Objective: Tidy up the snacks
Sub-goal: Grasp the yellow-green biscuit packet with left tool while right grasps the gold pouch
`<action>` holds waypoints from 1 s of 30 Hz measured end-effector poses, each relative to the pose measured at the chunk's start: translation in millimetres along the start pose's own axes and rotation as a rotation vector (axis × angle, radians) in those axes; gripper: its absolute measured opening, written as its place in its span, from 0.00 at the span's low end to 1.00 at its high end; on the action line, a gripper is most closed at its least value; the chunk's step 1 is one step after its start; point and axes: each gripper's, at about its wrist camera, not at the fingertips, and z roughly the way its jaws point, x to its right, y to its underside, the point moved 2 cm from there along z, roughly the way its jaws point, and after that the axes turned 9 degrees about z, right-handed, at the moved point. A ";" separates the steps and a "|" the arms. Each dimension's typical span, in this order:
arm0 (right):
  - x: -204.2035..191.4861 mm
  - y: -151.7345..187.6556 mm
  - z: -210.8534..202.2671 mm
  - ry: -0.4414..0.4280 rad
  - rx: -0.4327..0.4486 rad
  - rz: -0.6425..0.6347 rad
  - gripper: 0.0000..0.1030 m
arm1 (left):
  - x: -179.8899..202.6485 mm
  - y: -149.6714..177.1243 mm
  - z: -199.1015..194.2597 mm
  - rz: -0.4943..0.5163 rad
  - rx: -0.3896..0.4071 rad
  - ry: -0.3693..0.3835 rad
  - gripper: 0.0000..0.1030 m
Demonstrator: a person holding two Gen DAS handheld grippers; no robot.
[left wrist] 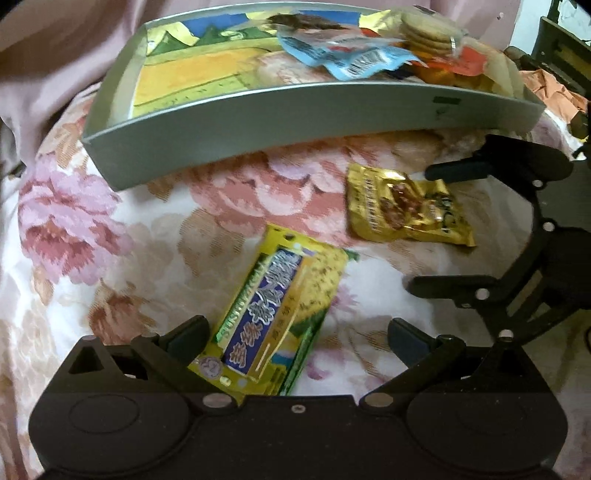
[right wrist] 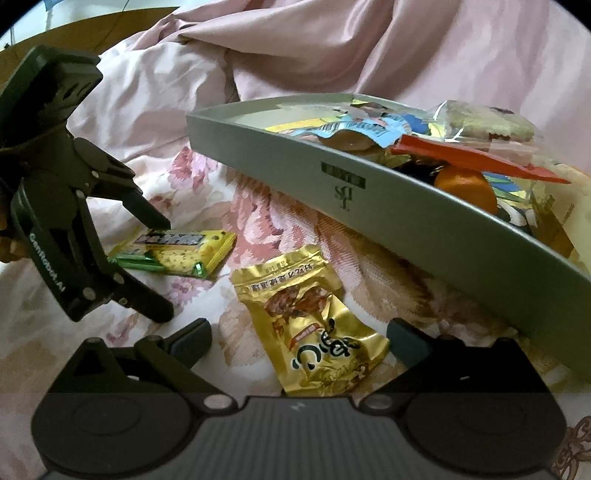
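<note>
A: ok where's everything sitting right now?

B: both grippers are over a floral bedspread [left wrist: 92, 236]. The left gripper [left wrist: 295, 338] has its fingers spread wide with nothing in them, and the yellow cracker packet [left wrist: 280, 314] lies flat on the bed right between them, nearer the left finger than the right

A: and the other one?

B: the right gripper [right wrist: 299, 338] is wide apart too, also empty. The gold snack pouch [right wrist: 314, 325] lies crumpled between its fingers, poking out ahead of the tips. From the left wrist cam you can see the right gripper [left wrist: 424, 229] coming in from the side, one fingertip at the pouch's [left wrist: 406, 206] edge, can't tell if it touches

A: tray?

B: the grey tray [left wrist: 258, 122] sits ahead of both sets of fingers, tilted on the bedding. Snacks are heaped at one end: a blue wrapper [left wrist: 351, 59], a pack of round biscuits [left wrist: 428, 33], something orange [right wrist: 465, 192]. Pink blanket [right wrist: 369, 48] bunched behind it
</note>
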 end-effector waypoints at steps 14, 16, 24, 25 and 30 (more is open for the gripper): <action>0.5 0.1 0.9 -0.042 -0.059 -0.039 1.00 | 5.4 -4.9 0.5 0.008 0.078 -0.066 0.97; 1.3 0.2 2.8 -0.035 -0.042 -0.032 0.99 | 2.8 -3.4 1.4 0.004 0.087 -0.067 0.98; 1.2 0.2 6.7 -0.011 -0.021 -0.031 0.99 | 1.8 5.4 -2.5 -0.022 0.106 -0.096 0.86; 1.1 -0.3 6.8 -0.014 -0.027 -0.032 0.99 | 3.1 7.3 -4.9 -0.029 0.107 -0.106 0.83; -2.7 -1.1 3.9 -0.030 -0.055 -0.057 0.93 | 4.8 11.0 -11.7 -0.071 0.102 -0.133 0.76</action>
